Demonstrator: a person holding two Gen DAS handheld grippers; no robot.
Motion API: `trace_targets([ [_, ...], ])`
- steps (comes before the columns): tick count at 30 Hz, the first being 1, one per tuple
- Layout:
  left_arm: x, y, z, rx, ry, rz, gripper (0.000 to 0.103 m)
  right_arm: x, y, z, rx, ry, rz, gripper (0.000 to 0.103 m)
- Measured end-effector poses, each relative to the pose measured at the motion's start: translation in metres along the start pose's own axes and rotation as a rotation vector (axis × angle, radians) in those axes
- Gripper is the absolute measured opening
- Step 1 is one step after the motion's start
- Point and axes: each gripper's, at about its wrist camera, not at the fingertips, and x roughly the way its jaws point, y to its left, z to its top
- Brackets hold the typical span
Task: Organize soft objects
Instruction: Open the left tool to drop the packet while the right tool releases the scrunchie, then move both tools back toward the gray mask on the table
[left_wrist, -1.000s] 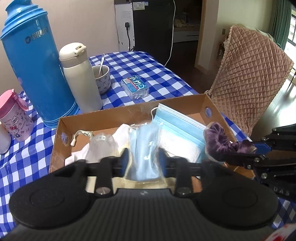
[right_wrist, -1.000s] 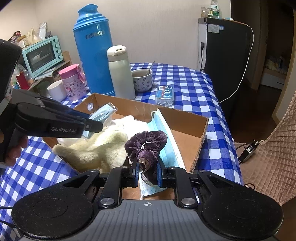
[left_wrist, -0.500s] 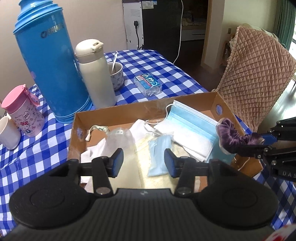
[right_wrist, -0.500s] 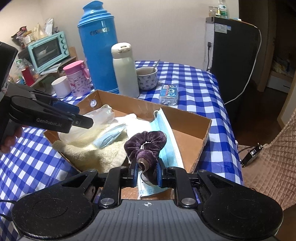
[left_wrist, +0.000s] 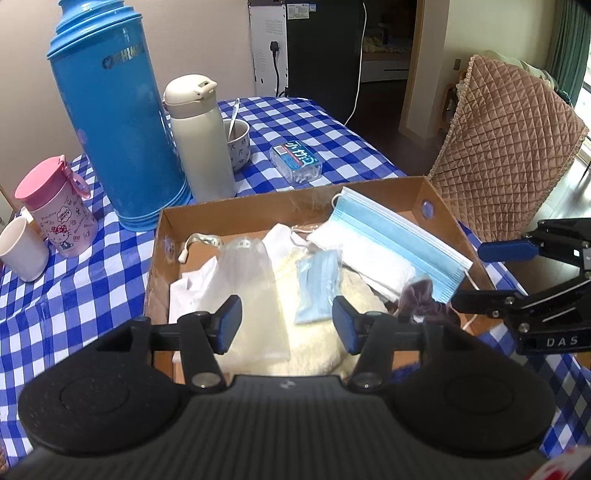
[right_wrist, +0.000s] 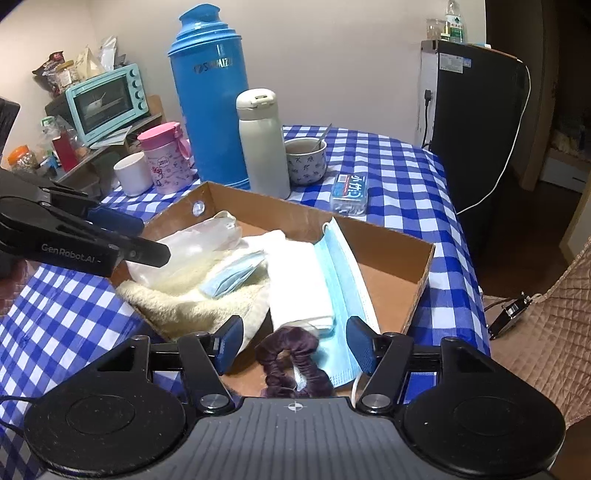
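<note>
Hovering over a cardboard box (left_wrist: 406, 192) on a blue-checked tablecloth (left_wrist: 74, 288), the left gripper (left_wrist: 287, 325) holds nothing in the left wrist view, its jaws opening with only air between the pads. Below it a packaged blue mask (left_wrist: 317, 280) lies on a cream towel (left_wrist: 317, 347) inside the box, beside a clear plastic bag (left_wrist: 247, 273) and an open blue face mask (left_wrist: 399, 240) leaning along the right side. A purple scrunchie (left_wrist: 424, 299) sits at the box's near right corner, just off the right gripper's fingers (left_wrist: 509, 249).

Seen from the right wrist, the right gripper (right_wrist: 295, 343) is also opening, its pads spread clear of the purple scrunchie (right_wrist: 291, 363), which rests on the box floor between and below them, touching the open face mask (right_wrist: 343, 280). A folded white cloth (right_wrist: 299, 280) lies alongside. A blue thermos (right_wrist: 210, 96), a cream flask (right_wrist: 262, 140), a bowl (right_wrist: 306, 160) and a pink cup (right_wrist: 166, 162) stand on the table outside the box.

Every soft item visible appears to be in the box already, suggesting the sorting is nearly done; tidying the loosely heaped pile looks like the only work left.
</note>
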Motion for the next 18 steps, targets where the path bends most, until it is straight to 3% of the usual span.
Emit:
trace_targets([
  [18,-0.055,0.004,-0.03,-0.074,0.03,0.0,0.055,-0.04,0.018,-0.016,0.029,0.001,-0.011,0.062],
])
